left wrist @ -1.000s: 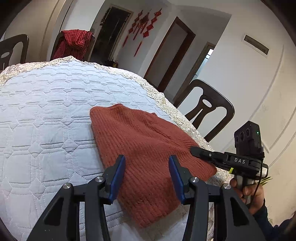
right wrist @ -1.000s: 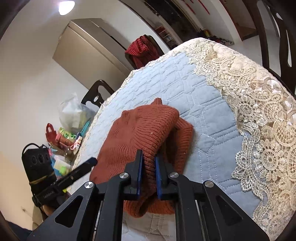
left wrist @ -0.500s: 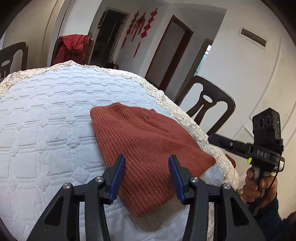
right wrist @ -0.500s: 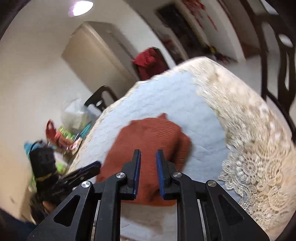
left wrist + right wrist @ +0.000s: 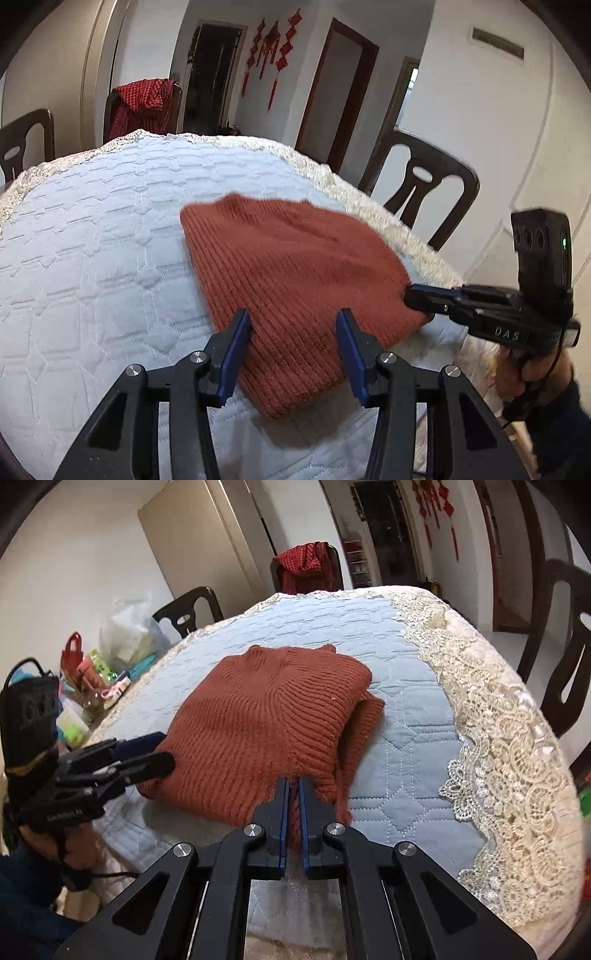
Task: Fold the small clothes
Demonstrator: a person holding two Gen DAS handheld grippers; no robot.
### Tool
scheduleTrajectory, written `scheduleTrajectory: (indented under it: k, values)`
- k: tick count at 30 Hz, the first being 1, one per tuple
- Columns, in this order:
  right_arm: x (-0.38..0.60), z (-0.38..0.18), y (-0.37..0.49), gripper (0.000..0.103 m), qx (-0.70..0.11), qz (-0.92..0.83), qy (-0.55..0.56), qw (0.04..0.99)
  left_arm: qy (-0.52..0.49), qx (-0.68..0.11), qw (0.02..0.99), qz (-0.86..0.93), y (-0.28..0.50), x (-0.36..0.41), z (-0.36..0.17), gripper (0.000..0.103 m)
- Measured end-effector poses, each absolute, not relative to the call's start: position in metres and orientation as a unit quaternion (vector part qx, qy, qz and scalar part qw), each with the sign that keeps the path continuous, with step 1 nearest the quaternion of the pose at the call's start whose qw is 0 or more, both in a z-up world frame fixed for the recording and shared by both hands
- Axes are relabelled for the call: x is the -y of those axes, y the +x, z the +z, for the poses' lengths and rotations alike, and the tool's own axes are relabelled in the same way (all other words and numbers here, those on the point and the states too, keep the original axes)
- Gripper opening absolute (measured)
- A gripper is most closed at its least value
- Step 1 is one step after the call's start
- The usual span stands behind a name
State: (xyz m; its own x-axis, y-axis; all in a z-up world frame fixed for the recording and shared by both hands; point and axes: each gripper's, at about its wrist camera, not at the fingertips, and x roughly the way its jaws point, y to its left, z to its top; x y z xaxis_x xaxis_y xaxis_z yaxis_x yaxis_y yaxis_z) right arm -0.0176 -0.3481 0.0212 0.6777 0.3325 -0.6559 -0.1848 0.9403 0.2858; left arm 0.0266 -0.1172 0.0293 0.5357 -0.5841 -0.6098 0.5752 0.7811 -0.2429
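A folded rust-red knit sweater lies on the quilted tablecloth; it also shows in the right wrist view. My left gripper is open, its blue pads either side of the sweater's near edge, just above it. In the right wrist view the left gripper sits at the sweater's left edge. My right gripper is shut on the sweater's ribbed near edge. In the left wrist view the right gripper touches the sweater's right corner.
The round table has a cream lace border. Dark wooden chairs stand around it; one carries a red checked cloth. Bags and clutter lie beyond the table's left side.
My right gripper let go of the sweater, pulled away, then came back and shut on its ribbed edge. The left gripper stayed open over the near edge.
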Motion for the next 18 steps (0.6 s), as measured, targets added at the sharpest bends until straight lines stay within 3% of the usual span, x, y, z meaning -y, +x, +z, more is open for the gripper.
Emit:
scheduleTrajectory:
  k: [4,10,18]
  values:
    - [0.349,0.036,-0.007,0.007,-0.342,0.137,0.114,0.923,-0.006,-0.338,0.886,-0.319,0.042,0.123,0.037,0.05]
    - [0.351,0.016,0.018,0.007,-0.366,0.123,0.13,0.913,0.024,-0.347,0.887,-0.303,0.045,0.134,0.017,0.05]
    - [0.358,0.032,0.025,0.008,-0.355,0.122,0.144,0.916,0.018,-0.349,0.889,-0.296,0.061,0.134,0.031,0.05]
